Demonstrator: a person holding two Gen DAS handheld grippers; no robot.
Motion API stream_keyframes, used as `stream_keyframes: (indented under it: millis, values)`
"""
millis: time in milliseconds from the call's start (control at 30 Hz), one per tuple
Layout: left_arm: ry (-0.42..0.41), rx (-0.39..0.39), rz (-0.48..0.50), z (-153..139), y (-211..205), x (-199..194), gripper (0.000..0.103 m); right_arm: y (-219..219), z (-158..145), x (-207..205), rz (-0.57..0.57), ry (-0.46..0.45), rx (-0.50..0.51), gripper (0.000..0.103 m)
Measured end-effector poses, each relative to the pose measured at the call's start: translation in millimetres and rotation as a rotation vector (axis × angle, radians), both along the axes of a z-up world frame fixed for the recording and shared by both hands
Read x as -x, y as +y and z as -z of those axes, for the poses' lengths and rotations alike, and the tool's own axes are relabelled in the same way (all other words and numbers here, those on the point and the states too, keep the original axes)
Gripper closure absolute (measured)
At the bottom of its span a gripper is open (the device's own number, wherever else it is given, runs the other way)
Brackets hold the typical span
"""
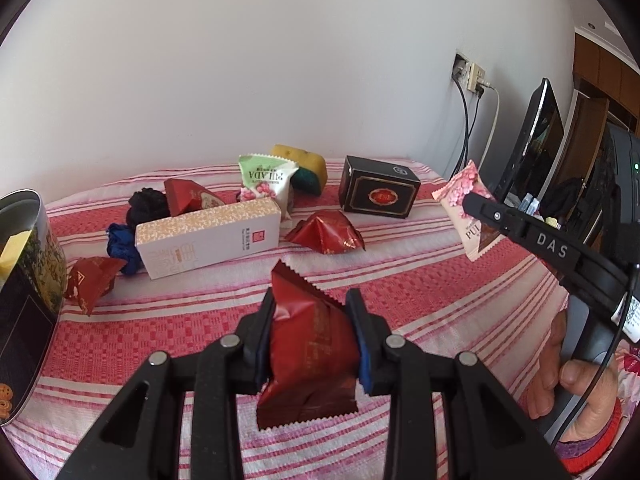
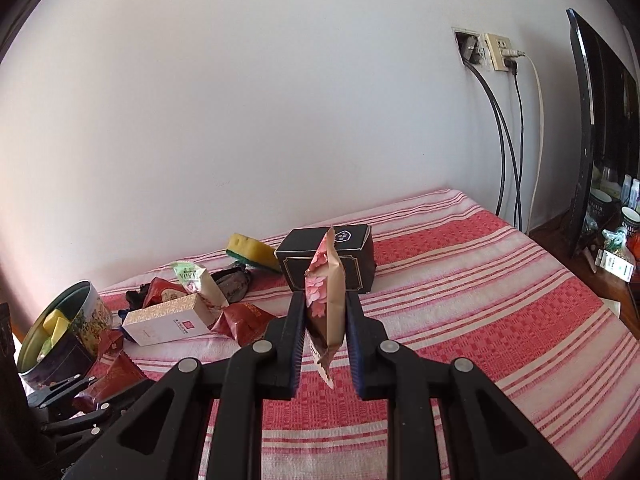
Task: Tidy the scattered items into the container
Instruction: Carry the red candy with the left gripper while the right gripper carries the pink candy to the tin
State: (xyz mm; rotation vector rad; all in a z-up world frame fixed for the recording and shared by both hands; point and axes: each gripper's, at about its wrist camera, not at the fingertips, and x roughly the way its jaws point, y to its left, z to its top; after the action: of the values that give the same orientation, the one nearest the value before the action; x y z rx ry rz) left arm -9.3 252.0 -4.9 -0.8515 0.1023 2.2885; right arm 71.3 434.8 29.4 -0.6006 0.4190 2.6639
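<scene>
My left gripper [image 1: 312, 320] is shut on a dark red foil packet [image 1: 310, 356], lifted off the red-and-white striped cloth [image 1: 420, 288]. My right gripper [image 2: 325, 312] is shut on a pink flowered snack packet [image 2: 326, 296], held edge-on above the cloth; the same pink packet [image 1: 466, 200] shows at the right of the left wrist view. The round tin container [image 1: 28, 280] stands at the far left with yellow items inside; in the right wrist view the tin [image 2: 64, 328] is at lower left, next to the left gripper [image 2: 96, 392] and its red packet.
Scattered on the cloth: a white-and-gold box [image 1: 208, 236], more red packets [image 1: 326, 234], a green snack packet [image 1: 266, 180], a yellow sponge [image 1: 308, 164], a black box [image 1: 378, 192], dark and blue scrunchies [image 1: 122, 240]. A monitor [image 2: 592, 128] and wall cables [image 2: 512, 152] stand at right.
</scene>
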Motion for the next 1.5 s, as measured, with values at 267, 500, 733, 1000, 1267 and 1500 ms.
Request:
stream_keyframes:
  millis: [267, 500, 733, 1000, 1267, 1500]
  values:
    - [0.039, 0.026, -0.023, -1.8, -21.9, -18.5, 0.071, -27.7, 2.9, -17.3, -0.033, 0.005, -0.001, 0.082]
    - [0.022, 0.023, -0.051, -0.6, -44.9, -22.5, 0.071, -57.3, 7.2, -33.0, -0.071, 0.019, 0.035, 0.082]
    - [0.036, 0.019, -0.116, -2.2, -80.3, -28.1, 0.071, -85.7, 9.4, -35.1, -0.115, 0.025, 0.063, 0.082]
    - [0.020, -0.002, -0.200, -1.1, -126.9, -28.4, 0.071, -129.8, 14.4, -26.9, -0.201, 0.013, 0.072, 0.082]
    - [-0.010, -0.058, -0.290, 1.5, -189.6, -31.1, 0.071, -188.8, 17.7, -12.7, -0.321, -0.002, 0.077, 0.082]
    - [-0.041, -0.113, -0.398, 5.2, -253.4, -27.5, 0.071, -246.6, 13.3, 3.8, -0.447, -0.010, 0.065, 0.082]
